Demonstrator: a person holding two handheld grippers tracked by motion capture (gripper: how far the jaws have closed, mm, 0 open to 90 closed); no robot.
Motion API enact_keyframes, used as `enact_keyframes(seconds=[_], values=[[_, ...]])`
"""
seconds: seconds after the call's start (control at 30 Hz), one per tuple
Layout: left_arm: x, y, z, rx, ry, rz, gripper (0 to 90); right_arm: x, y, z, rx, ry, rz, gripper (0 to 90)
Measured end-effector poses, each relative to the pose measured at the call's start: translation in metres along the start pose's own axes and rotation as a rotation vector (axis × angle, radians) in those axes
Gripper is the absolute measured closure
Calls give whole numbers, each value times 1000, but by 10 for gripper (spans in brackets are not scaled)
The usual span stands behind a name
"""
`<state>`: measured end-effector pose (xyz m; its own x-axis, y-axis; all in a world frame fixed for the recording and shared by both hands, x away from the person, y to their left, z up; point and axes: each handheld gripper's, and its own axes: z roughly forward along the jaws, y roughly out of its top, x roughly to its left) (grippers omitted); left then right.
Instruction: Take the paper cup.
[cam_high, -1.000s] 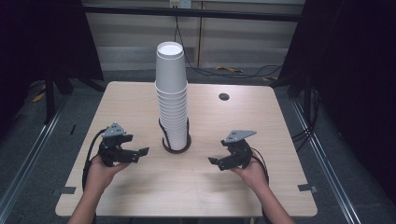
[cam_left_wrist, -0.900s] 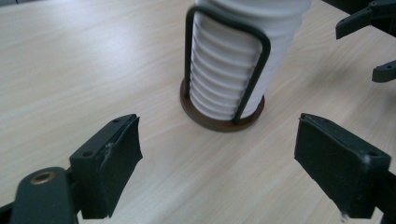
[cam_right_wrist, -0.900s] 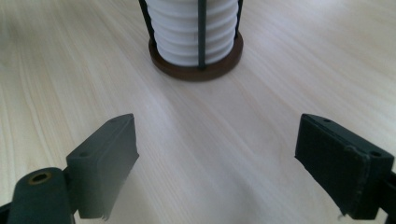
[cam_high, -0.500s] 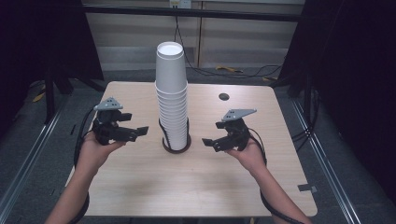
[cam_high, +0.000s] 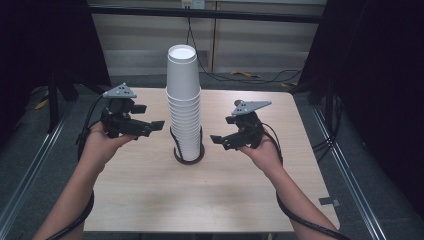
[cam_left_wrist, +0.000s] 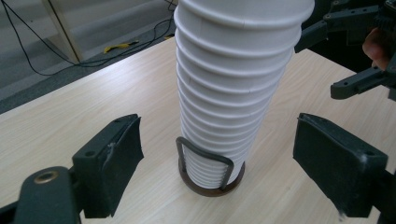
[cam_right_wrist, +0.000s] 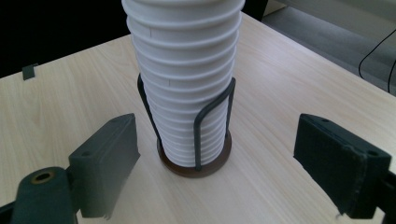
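Paper cups (cam_high: 183, 105) stand in one tall white stack in a dark wire holder (cam_high: 188, 150) in the middle of the wooden table (cam_high: 150, 190) — none has been taken off yet. The left gripper (cam_high: 152, 125) and the right gripper (cam_high: 218, 140) hang one on each side, apart from the stack. Both sets of jaws are open and hold nothing — the left jaws have just been closing a little. All the work looks still to do.

White cups (cam_high: 183, 110), dark wire holder (cam_high: 189, 155), pale wood-grain table (cam_high: 210, 190)
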<state>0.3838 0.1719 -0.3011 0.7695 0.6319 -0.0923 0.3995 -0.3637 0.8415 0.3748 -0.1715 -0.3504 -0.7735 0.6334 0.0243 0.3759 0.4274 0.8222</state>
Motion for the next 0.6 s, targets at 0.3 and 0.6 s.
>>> enact_keyframes(seconds=[0.3, 0.6], values=[[-2, 24, -5, -4, 3, 26, 166, 4, 25, -2, -25, 16, 1, 134], [0, 33, -5, 2, 14, 50, 161, 6, 40, -4, -60, 24, -7, 133]])
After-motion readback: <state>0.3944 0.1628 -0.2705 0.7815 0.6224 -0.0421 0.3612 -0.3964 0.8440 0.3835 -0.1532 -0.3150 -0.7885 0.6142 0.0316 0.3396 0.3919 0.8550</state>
